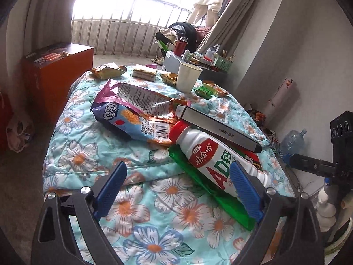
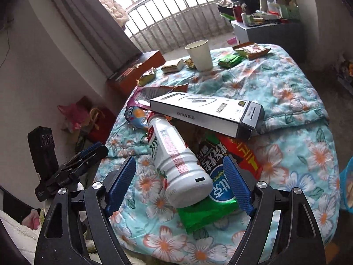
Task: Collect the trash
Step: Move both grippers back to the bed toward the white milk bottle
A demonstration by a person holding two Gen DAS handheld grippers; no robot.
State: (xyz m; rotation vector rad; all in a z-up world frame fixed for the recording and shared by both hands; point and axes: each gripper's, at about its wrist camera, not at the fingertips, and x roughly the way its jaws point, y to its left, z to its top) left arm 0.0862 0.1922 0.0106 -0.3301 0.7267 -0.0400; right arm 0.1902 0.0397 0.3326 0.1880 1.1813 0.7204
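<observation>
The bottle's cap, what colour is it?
Red; the bottle's cap shows best in the left wrist view.

Bright barred window [image 1: 132, 22], beige curtains [image 2: 88, 22], grey floor [image 1: 22, 165]

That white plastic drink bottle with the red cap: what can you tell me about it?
The white plastic drink bottle lies on its side, red cap on and pointing away. Its label carries red and green print. It rests on a green snack wrapper on the floral quilt, its cap end beside the long grey-and-white carton. No gripper touches it.

A white plastic red-capped bottle [image 2: 174, 161] lies on its side on a green foil wrapper [image 2: 205, 214], its cap under a long grey box [image 2: 205, 114].
</observation>
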